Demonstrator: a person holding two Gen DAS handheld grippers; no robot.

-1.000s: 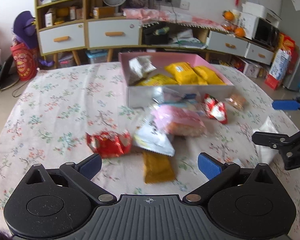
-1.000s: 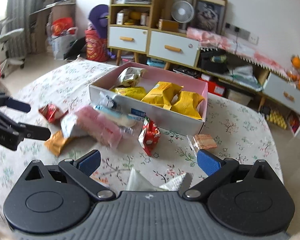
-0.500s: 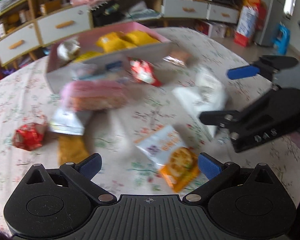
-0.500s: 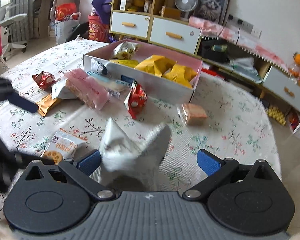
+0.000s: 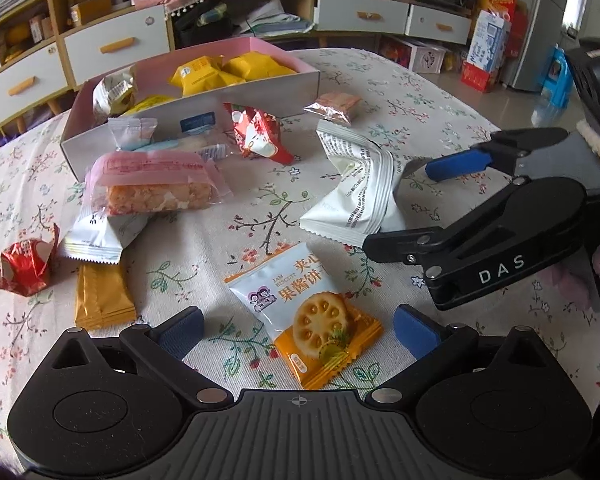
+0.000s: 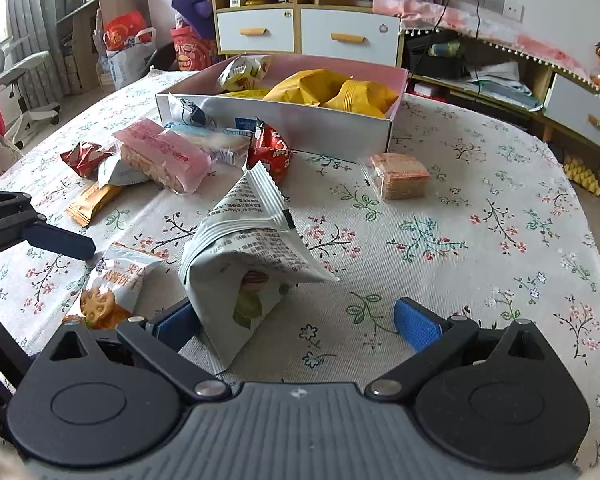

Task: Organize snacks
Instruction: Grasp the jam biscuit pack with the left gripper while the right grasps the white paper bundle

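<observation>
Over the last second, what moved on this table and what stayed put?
Both tongs swung over new packets. The left tongs moved right, from the red and mustard wrappers to straddle the white-and-orange jam biscuit packet. The right tongs closed in on the white printed pillow pouch, which now lies between its open fingers. Neither has gripped anything. The pink cardboard box and other snacks stayed put.

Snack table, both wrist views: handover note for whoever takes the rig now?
Left gripper: open, empty, over the white-and-orange biscuit packet.
Right gripper: open, around the white printed pouch, not clamped.
Pink cardboard box: yellow packets and a silver packet inside.
Left on the floral tablecloth: pink-wrapped cake, red packets, orange bar, wafer pack, others.
</observation>
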